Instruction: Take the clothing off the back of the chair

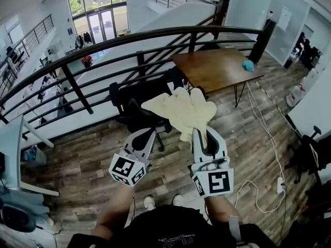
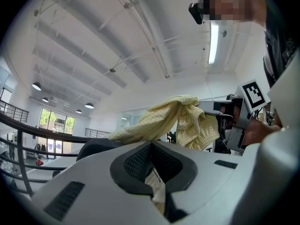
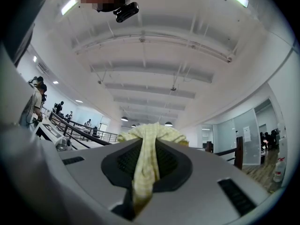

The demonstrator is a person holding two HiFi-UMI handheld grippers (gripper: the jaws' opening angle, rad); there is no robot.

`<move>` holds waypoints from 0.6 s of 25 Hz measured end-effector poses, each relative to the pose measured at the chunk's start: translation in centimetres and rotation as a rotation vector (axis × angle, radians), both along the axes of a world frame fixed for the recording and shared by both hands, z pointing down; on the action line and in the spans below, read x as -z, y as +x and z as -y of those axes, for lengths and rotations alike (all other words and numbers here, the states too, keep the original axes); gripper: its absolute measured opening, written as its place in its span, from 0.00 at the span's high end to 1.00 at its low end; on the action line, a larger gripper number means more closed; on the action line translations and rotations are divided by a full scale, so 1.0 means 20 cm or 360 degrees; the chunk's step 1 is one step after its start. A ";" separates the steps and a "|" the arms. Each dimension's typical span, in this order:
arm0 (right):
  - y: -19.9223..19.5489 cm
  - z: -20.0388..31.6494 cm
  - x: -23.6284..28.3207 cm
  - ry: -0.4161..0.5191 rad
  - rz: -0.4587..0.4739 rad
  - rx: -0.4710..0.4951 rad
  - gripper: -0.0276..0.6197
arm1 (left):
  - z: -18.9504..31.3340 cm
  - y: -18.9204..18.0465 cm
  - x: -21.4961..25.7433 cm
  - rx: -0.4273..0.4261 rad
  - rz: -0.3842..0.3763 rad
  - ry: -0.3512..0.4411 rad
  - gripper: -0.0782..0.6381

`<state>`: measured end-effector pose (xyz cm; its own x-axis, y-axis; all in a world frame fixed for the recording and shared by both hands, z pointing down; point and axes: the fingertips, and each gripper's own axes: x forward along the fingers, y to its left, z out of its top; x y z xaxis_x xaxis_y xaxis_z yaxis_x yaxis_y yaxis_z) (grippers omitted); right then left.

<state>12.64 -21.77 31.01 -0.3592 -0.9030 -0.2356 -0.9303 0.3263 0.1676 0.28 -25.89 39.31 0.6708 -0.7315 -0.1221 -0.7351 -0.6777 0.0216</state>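
**Asker:** Forearms [image 1: 115, 205] first: how are they held?

**Me:** Both of mine reach forward side by side, each gripper pointing nearly level toward the railing [image 1: 155, 35].

**Asker:** And the grippers?

**Me:** My right gripper [image 1: 199, 133] is clamped on a fold of the pale yellow garment [image 1: 183, 107]. My left gripper [image 1: 147, 134] pinches another part of it.

**Asker:** Where is the garment?

**Me:** Held up between them, bunched above the black chair [image 1: 135, 111]. Whether it touches the backrest, I cannot tell.

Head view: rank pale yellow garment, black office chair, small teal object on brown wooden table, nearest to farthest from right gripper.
1. pale yellow garment: clamped by the right gripper.
2. black office chair: just ahead, to its left.
3. small teal object: far right corner of the brown wooden table.
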 end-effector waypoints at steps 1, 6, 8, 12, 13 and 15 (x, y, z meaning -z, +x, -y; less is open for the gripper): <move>0.00 -0.01 -0.01 -0.0001 -0.0001 -0.0003 0.88 | 0.00 0.00 -0.01 -0.0005 -0.0002 0.0000 0.87; -0.02 -0.05 -0.04 -0.0016 -0.0008 -0.0027 0.88 | -0.04 -0.02 -0.02 -0.0024 0.0000 0.0000 0.87; -0.03 -0.08 -0.05 -0.0025 -0.0003 -0.0047 0.88 | -0.06 -0.04 -0.03 -0.0034 0.0008 -0.0003 0.87; -0.01 -0.16 -0.08 -0.0056 0.0045 -0.0108 0.88 | -0.09 -0.08 -0.04 -0.0069 0.0031 0.0001 0.87; -0.01 -0.18 -0.09 -0.0059 0.0057 -0.0130 0.88 | -0.10 -0.09 -0.04 -0.0083 0.0040 0.0002 0.87; -0.01 -0.23 -0.12 -0.0065 0.0070 -0.0173 0.88 | -0.12 -0.10 -0.06 -0.0113 0.0056 -0.0002 0.87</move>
<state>12.45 -17.08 33.36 -0.2488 -0.9453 -0.2109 -0.9667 0.2289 0.1146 -1.77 -23.44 40.49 0.7250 -0.6819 -0.0966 -0.6853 -0.7283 -0.0022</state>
